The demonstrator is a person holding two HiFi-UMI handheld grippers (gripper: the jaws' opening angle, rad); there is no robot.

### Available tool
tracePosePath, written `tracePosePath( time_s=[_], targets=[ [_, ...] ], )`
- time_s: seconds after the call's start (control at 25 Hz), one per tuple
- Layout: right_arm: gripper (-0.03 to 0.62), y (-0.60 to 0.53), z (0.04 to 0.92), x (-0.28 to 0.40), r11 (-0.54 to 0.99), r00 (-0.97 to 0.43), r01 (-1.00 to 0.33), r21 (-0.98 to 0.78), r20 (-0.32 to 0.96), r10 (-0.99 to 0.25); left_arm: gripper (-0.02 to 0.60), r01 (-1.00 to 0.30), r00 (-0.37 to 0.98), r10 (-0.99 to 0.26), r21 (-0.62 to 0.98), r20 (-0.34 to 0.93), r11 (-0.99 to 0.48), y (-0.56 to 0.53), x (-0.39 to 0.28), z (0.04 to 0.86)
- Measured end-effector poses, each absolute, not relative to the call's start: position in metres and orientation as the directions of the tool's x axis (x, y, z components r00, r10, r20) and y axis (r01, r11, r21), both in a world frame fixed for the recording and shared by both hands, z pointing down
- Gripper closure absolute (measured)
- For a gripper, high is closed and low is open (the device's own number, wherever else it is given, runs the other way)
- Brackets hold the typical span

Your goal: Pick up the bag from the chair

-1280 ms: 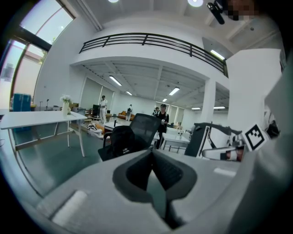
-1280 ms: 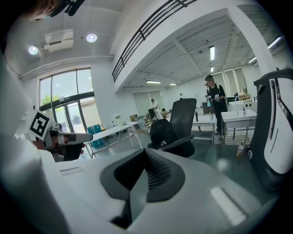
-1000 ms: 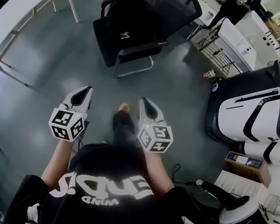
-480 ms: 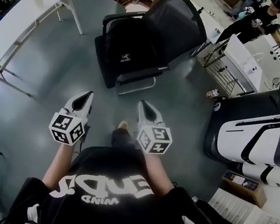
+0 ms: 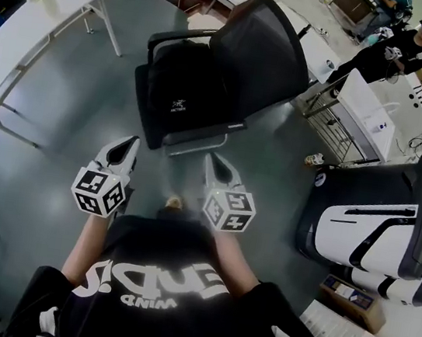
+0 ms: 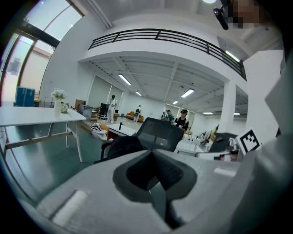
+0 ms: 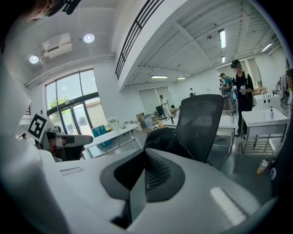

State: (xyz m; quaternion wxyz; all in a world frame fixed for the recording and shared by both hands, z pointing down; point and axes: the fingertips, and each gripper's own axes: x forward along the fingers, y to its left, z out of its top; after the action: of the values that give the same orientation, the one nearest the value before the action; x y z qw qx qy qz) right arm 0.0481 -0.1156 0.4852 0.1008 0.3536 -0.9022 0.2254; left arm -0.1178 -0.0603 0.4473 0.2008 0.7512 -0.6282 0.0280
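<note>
With my left claw (image 5: 125, 145) and right claw (image 5: 216, 165) closed on nothing and the bag (image 5: 177, 92) on the chair (image 5: 262, 50) at twelve o'clock, I judged I should spread them before reaching.

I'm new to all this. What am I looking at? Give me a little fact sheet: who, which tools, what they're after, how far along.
who: person seen from above, one tool in each hand
left claw: shut, empty, short of the chair
right claw: shut, empty, short of the chair
bag: black, lying on the chair seat
chair: black office chair with a mesh back, on the grey floor
nearby: white table to the left
progress: bag not yet touched
</note>
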Motion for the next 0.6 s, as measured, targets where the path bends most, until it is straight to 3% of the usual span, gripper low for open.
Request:
tracePosePath(
  time_s=[0.6],
  targets=[
    [0.592,-0.21,0.487,0.012,0.626,-0.717,-0.698,-0.348,0.343,-0.607,0.58,-0.965,0.196,-0.936,0.229,0.292,-0.13,-0.162,-0.164,0.446]
  ],
)
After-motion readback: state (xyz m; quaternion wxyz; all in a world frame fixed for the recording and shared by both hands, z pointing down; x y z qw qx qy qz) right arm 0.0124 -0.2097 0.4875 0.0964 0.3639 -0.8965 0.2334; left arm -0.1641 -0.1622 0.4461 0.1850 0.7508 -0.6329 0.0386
